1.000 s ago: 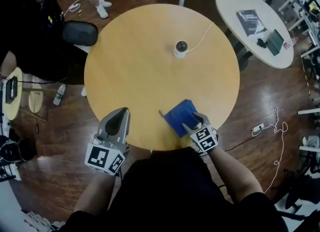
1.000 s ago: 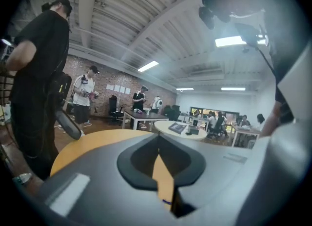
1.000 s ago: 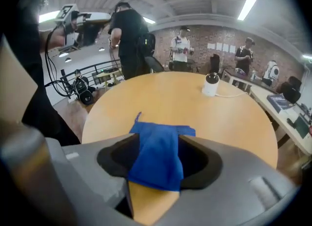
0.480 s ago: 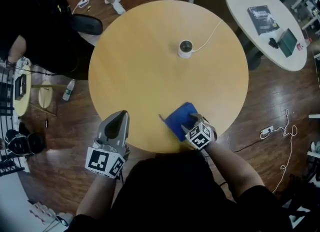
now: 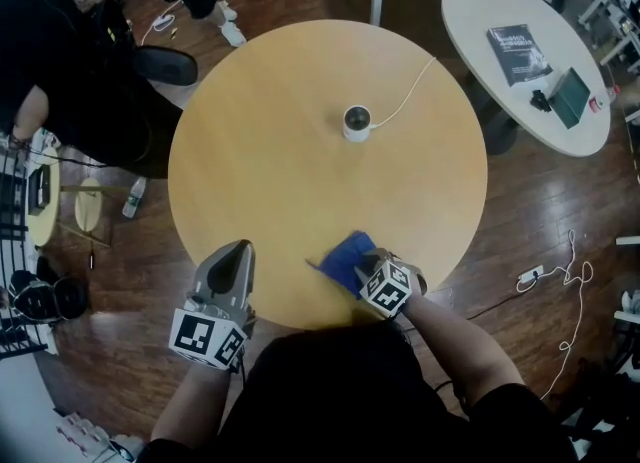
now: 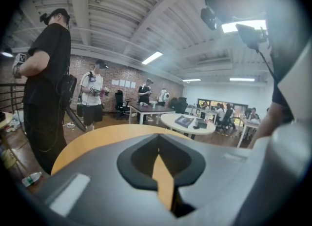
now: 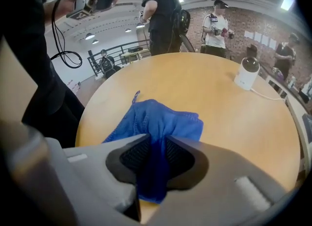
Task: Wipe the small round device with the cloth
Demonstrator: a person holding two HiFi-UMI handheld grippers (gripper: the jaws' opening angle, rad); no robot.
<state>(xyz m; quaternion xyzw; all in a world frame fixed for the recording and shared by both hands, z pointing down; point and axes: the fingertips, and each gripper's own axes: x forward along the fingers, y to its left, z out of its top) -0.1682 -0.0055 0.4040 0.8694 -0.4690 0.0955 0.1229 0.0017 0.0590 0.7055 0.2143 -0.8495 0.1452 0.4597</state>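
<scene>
At the near edge of the tabletop, right of its middle, the right tool is clamped on a bunched fold of the blue cloth. Its jaws have just been closing, and fabric fills the gap between them. The bite sits at the cloth's near end, and the rest spreads on the wood beyond the tips, toward the far side.

That loose part should probably stay ahead of the jaws when the cloth is lifted, so that fabric rather than hard tips meets the target. The grip looks deep enough, though a slow lift would show whether the fold slips.

The small round device stands upright past the middle of the tabletop, well apart from the right tool and almost straight beyond it. A white cable runs from the device toward the far right rim. The device looks light and may slide or tip, so gentle strokes seem wise.

The left tool rests over the near left rim, with its jaws together and nothing between them. It is free to steady the base.
</scene>
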